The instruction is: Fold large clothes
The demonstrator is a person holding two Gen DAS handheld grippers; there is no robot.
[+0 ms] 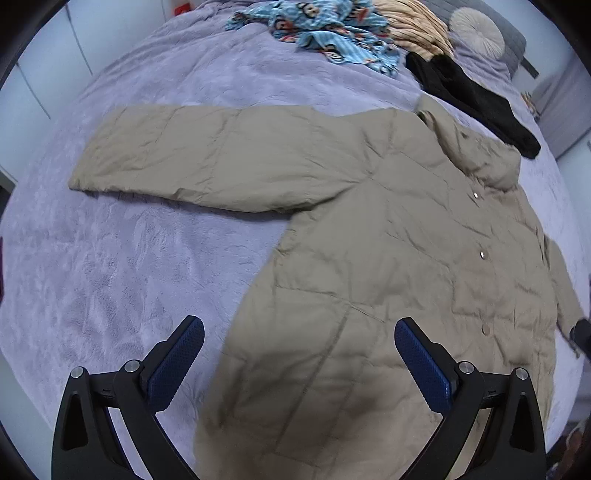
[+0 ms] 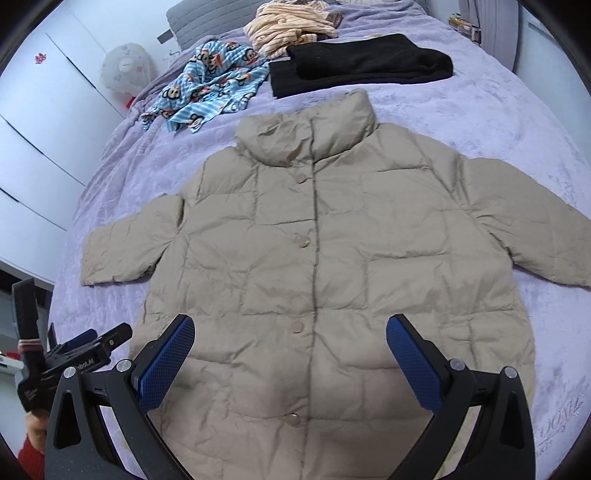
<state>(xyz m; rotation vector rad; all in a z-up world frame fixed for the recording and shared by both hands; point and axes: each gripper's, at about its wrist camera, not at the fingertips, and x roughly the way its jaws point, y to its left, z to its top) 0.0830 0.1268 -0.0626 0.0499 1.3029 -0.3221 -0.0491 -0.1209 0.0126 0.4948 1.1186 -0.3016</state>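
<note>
A beige quilted puffer jacket (image 2: 314,240) lies flat, front up and snapped closed, on the lavender bedspread (image 2: 461,122), collar toward the far end and both sleeves spread out. In the left wrist view the jacket (image 1: 369,240) fills the right side, with one sleeve (image 1: 192,158) stretched out to the left. My left gripper (image 1: 299,328) hovers open above the jacket's lower left hem, nothing between its blue pads. My right gripper (image 2: 290,325) hovers open above the lower front placket. The left gripper (image 2: 88,343) also shows at the lower left of the right wrist view.
Beyond the collar lie a folded black garment (image 2: 362,62), a blue cartoon-print cloth (image 2: 210,88) and a crumpled cream striped garment (image 2: 291,29). A round pillow (image 1: 476,31) rests at the headboard. White wardrobe doors (image 2: 33,129) run along the bed's left side.
</note>
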